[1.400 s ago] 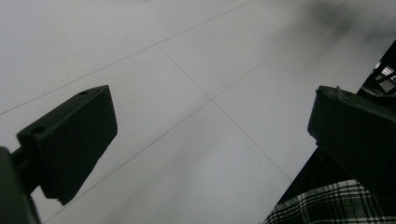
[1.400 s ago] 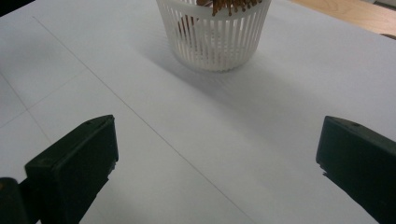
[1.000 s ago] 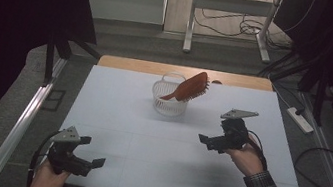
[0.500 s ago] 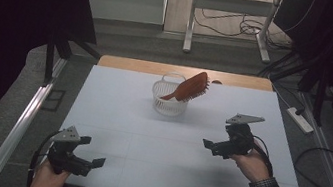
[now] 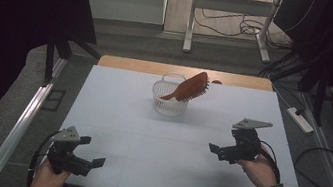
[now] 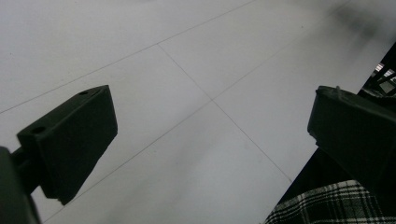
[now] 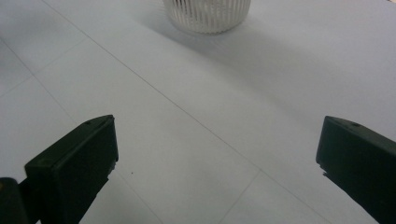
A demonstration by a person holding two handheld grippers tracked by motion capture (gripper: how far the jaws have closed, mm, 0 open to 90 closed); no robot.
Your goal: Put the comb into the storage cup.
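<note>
We find the brown hairbrush [image 5: 191,87] propped in the white basket [image 5: 169,99] at the desk's [image 5: 114,121] far middle, head leaning over the rim, likely too long to lie inside. The right claw [image 5: 218,151] and left claw [image 5: 92,164] hang wide and empty, well apart from it.

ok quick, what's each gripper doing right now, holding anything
left gripper: open, jaws wide apart, holding nothing.
right gripper: open, holding nothing, pointed towards the white ribbed plastic basket.
</note>
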